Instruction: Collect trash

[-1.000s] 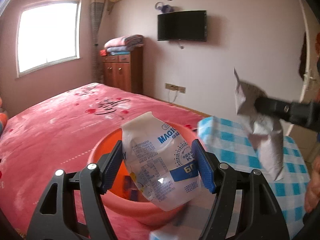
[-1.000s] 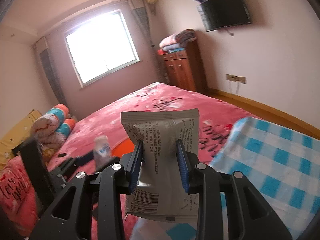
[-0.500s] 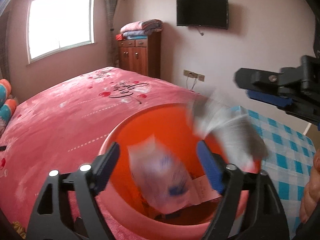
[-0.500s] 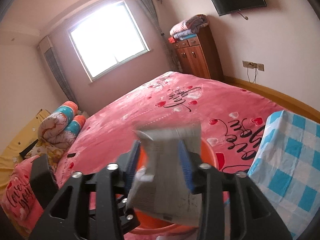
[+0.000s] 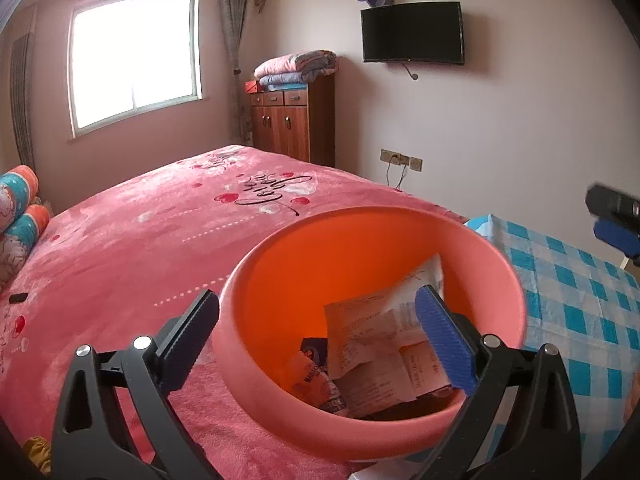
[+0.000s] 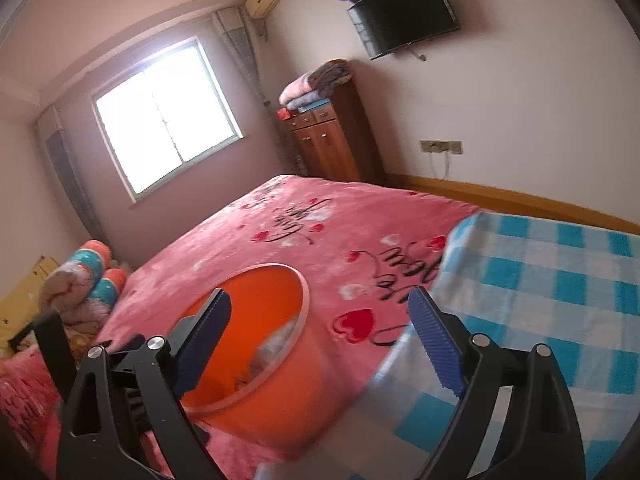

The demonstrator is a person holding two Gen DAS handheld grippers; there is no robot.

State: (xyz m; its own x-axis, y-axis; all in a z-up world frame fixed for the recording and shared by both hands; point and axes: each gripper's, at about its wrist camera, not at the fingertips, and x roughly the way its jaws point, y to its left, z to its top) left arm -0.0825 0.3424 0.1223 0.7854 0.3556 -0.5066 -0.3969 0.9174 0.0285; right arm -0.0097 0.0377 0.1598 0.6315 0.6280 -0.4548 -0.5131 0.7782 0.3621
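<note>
Lying in the orange bin (image 5: 288, 280) w/ other wrappers: the white printed packet (image 5: 372, 328), leaning on the bin's right inner wall, plus a smaller orange sachet (image 5: 310, 372) and a dark one lower down. Bin sits on the pink bed cover (image 5: 160, 232), right next to a blue-white checked cloth (image 5: 568, 280).

Left gripper (image 5: 316, 332) hangs just over the bin's near rim; its fingers (image 5: 444, 336) have just been opening and now stand spread wide, released, nothing between them, packet below. Right gripper (image 6: 320, 336) likewise has just been opening; fingers wide apart, nothing pinched. In right wrist view the bin (image 6: 256, 320) is low left, contents blurred. A blurred grey-silver shape (image 6: 400, 392) sits low in that view near the right finger; can't tell what it is or if it touches.

Right gripper's tip also shows at far right edge of left wrist view. Farther out: wood cabinet (image 5: 292, 120) w/ folded blankets, wall TV (image 5: 412, 32), window (image 5: 132, 56).
</note>
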